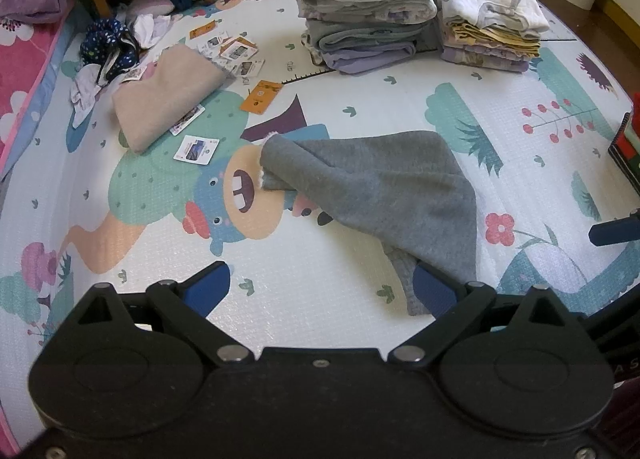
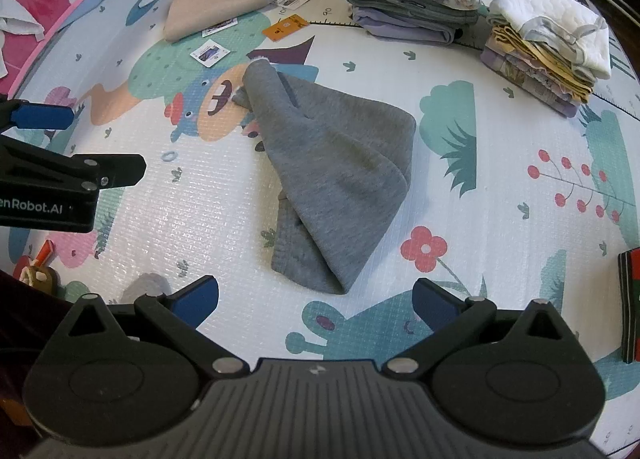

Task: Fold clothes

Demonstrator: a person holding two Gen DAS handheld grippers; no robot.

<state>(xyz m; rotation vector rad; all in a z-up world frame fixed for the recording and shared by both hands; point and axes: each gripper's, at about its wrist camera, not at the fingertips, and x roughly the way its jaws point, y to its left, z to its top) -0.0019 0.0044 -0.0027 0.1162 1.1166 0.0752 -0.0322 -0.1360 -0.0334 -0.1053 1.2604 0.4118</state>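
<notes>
A grey knit garment (image 1: 376, 187) lies loosely folded on the patterned play mat (image 1: 320, 107); it also shows in the right wrist view (image 2: 336, 163). My left gripper (image 1: 320, 287) is open and empty, with the garment's near corner beside its right finger. My right gripper (image 2: 316, 299) is open and empty, just short of the garment's near end. The left gripper also shows at the left of the right wrist view (image 2: 44, 119). A right gripper fingertip (image 1: 616, 229) shows at the right edge of the left wrist view.
Two stacks of folded clothes (image 1: 368, 7) (image 1: 492, 19) stand at the far side. A folded beige garment (image 1: 168, 95) lies far left among scattered cards (image 1: 262, 97). Loose clothes (image 1: 108, 47) lie near a wooden chair. A dark box (image 2: 630, 299) sits at the right.
</notes>
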